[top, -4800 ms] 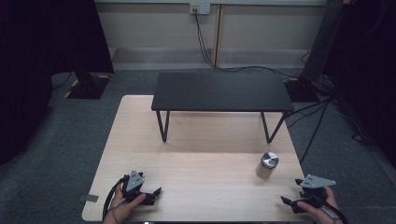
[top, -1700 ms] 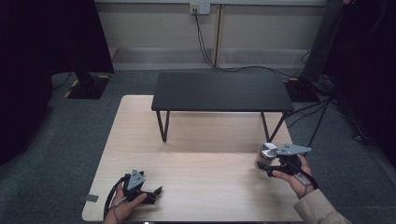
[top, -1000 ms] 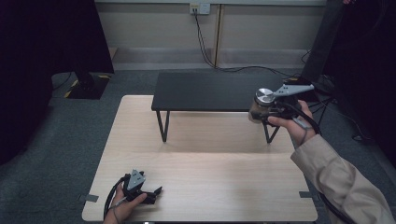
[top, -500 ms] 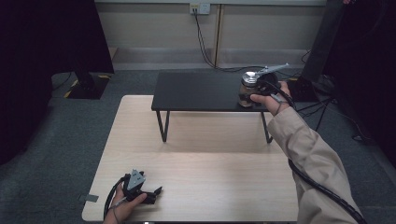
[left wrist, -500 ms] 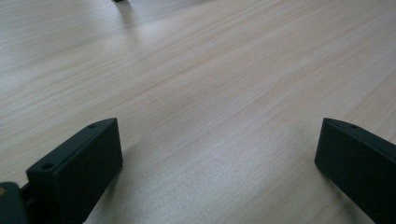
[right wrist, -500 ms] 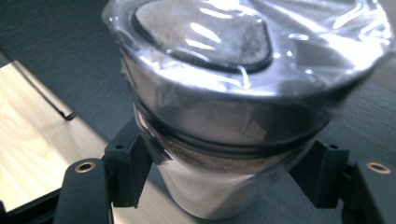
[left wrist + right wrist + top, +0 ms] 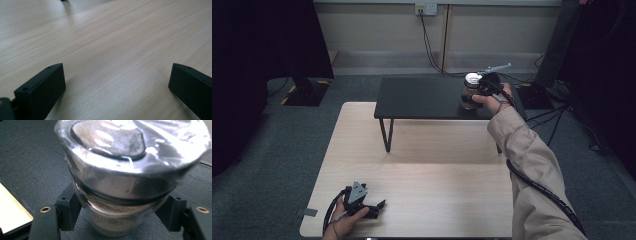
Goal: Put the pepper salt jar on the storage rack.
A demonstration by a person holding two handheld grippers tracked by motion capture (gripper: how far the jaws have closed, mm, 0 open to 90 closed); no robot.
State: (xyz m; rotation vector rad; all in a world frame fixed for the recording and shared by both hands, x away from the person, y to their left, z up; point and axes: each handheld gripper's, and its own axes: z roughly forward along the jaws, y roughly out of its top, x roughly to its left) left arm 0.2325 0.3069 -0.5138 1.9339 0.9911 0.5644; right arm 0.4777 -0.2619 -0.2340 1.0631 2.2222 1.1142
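Left tongs rest near the table's near left corner, jaws wide apart with nothing between them. Farther back, right tongs clamp a plastic-wrapped jar over the right end of a black raised shelf.

Right black two-jaw gripper, on an outstretched beige-sleeved arm, has its jaws clamped; left black two-jaw gripper rests near the front left corner, jaws spread wide
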